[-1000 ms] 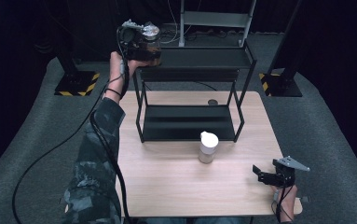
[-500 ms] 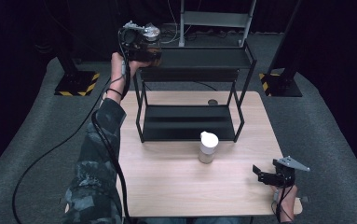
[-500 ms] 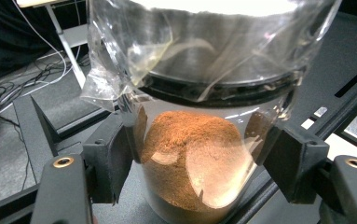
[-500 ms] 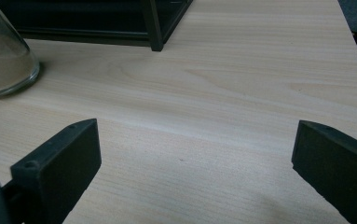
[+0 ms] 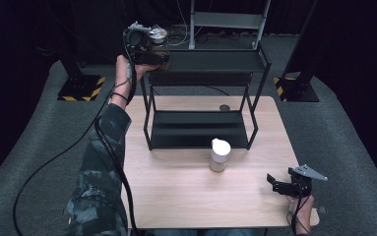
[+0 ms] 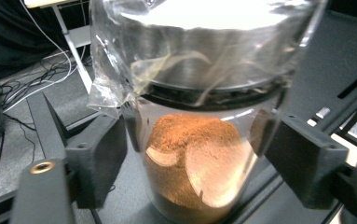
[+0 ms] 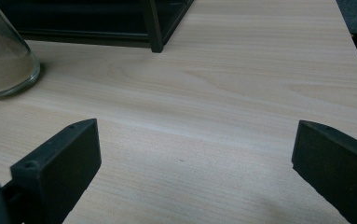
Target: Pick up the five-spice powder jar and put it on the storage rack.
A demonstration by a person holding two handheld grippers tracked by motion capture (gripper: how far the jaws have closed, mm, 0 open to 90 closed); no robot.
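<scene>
Left gripper (image 6: 190, 154) fingers (image 6: 97, 163) just opening, standing either side of the upright jar (image 6: 192, 158) of brown powder, long axis vertical, plastic-wrapped lid up, at the left end of the rack's top shelf (image 5: 210, 61). Right gripper (image 7: 195, 163) fingers wide apart, holding nothing, over the worktop's (image 5: 186, 191) near right corner. Bare worktop all around; second jar (image 5: 220, 155) by the rack's front edge.
</scene>
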